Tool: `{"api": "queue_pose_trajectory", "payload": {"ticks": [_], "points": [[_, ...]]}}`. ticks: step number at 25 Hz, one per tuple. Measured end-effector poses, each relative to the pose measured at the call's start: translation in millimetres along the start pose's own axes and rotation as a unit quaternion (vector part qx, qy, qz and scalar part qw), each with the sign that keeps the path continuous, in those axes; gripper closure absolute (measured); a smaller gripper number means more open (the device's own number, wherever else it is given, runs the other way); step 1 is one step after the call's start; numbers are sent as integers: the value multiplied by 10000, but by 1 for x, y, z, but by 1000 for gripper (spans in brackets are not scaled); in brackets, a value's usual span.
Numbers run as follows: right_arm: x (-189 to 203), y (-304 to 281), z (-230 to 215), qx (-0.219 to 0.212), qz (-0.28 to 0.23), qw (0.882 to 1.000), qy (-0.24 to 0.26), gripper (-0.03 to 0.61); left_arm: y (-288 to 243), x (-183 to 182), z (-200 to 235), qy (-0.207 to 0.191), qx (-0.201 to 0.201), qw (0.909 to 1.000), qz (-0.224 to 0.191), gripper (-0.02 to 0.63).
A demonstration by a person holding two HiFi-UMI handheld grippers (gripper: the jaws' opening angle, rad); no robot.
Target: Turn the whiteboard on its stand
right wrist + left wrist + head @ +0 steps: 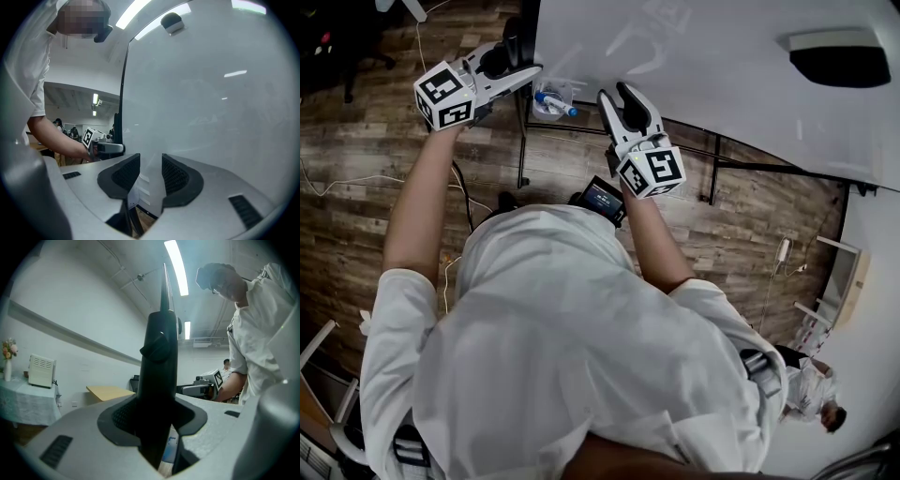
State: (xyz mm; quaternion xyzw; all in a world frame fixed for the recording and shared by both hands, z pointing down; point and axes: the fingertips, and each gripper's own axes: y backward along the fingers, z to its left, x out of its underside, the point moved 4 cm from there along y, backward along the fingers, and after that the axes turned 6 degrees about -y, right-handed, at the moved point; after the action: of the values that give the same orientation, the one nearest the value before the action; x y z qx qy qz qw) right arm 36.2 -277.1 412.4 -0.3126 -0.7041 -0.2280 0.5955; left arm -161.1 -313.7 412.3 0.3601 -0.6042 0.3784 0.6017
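The whiteboard (703, 66) lies tilted across the top of the head view, its white face toward me, with a black eraser (839, 56) stuck on it. My left gripper (520, 70) is shut on the board's black side frame (159, 357), which fills the gap between the jaws in the left gripper view. My right gripper (619, 94) is shut on the board's near edge; in the right gripper view the thin edge runs between the pads (176, 176). The white face (211, 93) fills that view's right. A clear marker cup (553, 98) with blue markers hangs between the grippers.
The stand's black bars (712, 169) run under the board above a wooden floor (375, 169) with cables. A person (811, 389) stands at the lower right. In the left gripper view a cloth-covered table (23, 394) with flowers stands at the left.
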Motion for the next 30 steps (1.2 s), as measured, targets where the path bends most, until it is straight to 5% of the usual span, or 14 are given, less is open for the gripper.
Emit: {"api": "queue_pose_trajectory", "payload": {"ticks": [2, 26, 30], "points": [[8, -22, 23, -2, 38, 10000, 36, 437, 33, 6, 13, 16, -16, 10000, -55, 430], [3, -15, 19, -145, 76, 9999, -39, 442, 29, -3, 9, -35, -19, 10000, 29, 428], [17, -49, 65, -208, 160, 9996, 40, 442, 85, 5, 25, -26, -40, 10000, -45, 430]]}}
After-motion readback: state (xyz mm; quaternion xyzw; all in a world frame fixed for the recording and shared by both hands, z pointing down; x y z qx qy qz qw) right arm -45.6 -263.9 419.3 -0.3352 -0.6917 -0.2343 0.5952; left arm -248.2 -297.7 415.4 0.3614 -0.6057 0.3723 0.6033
